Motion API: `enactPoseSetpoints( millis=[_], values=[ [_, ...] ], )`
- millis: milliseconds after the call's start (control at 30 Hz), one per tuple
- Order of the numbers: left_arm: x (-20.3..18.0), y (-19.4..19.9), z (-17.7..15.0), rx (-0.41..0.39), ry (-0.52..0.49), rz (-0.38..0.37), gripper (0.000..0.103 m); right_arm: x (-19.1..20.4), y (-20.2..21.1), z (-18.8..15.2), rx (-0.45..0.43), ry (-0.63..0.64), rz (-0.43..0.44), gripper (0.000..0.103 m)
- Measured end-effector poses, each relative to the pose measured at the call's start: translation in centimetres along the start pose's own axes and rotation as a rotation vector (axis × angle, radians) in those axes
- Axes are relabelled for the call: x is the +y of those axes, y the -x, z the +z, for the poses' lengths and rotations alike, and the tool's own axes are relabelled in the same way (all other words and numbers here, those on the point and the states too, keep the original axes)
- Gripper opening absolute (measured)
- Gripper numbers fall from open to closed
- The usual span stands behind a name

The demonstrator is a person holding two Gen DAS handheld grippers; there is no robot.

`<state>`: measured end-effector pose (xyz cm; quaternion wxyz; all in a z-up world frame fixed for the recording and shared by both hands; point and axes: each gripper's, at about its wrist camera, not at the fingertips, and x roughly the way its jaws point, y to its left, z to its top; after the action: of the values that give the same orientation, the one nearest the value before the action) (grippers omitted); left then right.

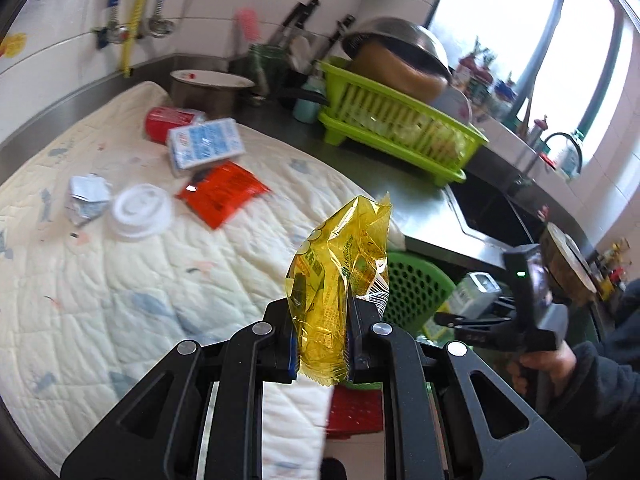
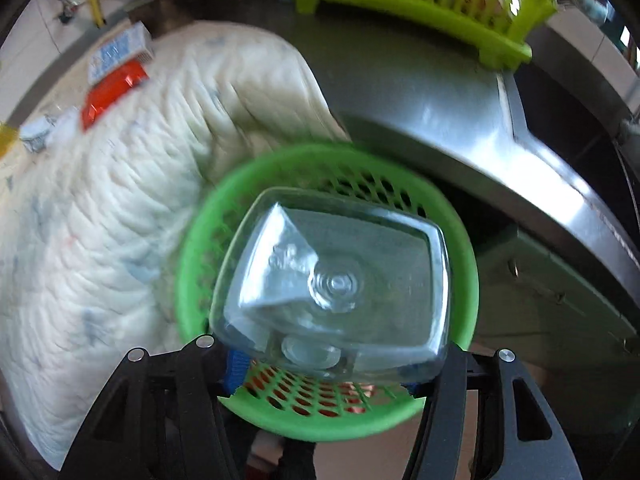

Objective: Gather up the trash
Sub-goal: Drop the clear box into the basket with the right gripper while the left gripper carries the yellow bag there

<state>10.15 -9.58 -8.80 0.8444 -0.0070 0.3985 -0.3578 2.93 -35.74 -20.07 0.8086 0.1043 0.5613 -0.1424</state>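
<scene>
Two pieces of trash are held at once. A yellow wrapper (image 1: 340,280) is pinched between the nearly closed jaws of the left hand-held gripper (image 1: 324,344), above the near edge of the quilt (image 1: 100,280) on the counter (image 1: 432,216). A clear bottle (image 2: 332,280) is gripped across its body by the right hand-held gripper (image 2: 328,364), base outward, directly over the green bin (image 2: 468,280) just right of the quilt.

The wrapper is judged light, soft and crinkly; a pinch low on its body, as now, should hold it, though thin film can slip. The bottle is judged light, thin-walled and smooth; its flat sides suit a grip across the middle, but hard squeezing would buckle it.

Five items are left on the far quilt: a red can (image 1: 164,124), a blue-and-white carton (image 1: 206,148), a red packet (image 1: 222,194), a white lid (image 1: 140,210) and a crumpled foil piece (image 1: 86,200). The lid looks hardest to lift, lying flat; its rim would be taken.
</scene>
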Motion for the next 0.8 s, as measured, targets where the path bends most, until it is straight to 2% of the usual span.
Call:
enactPoseSetpoints(
  millis=[133,200,400,733,800],
  values=[
    [-3.2,-2.2,-1.2,0.061,-0.049,-0.032,0.015,-2.1,-1.3,-1.6,0.019,-0.053,-0.006,0.056],
    [-4.5,-3.3,-1.8,0.092,-0.067,-0.05,0.015,-3.1,-1.0,-1.9,0.003,-0.088,0.0,0.061],
    [-7.7,-7.5,-2.8,0.186,-0.106,-0.092,0.016,-4.9,2.6,-3.2,-0.071,-0.125,0.006,0.067],
    [-11.3,-13.4,-3.6,0.285,-0.132,-0.126,0.02,-6.5,7.8,-5.4,-0.179,-0.171,0.015,0.072],
    [-11.8,-14.1,-3.7,0.296,-0.135,-0.133,0.033,-6.5,8.6,-5.7,-0.193,-0.172,0.011,0.072]
  ],
)
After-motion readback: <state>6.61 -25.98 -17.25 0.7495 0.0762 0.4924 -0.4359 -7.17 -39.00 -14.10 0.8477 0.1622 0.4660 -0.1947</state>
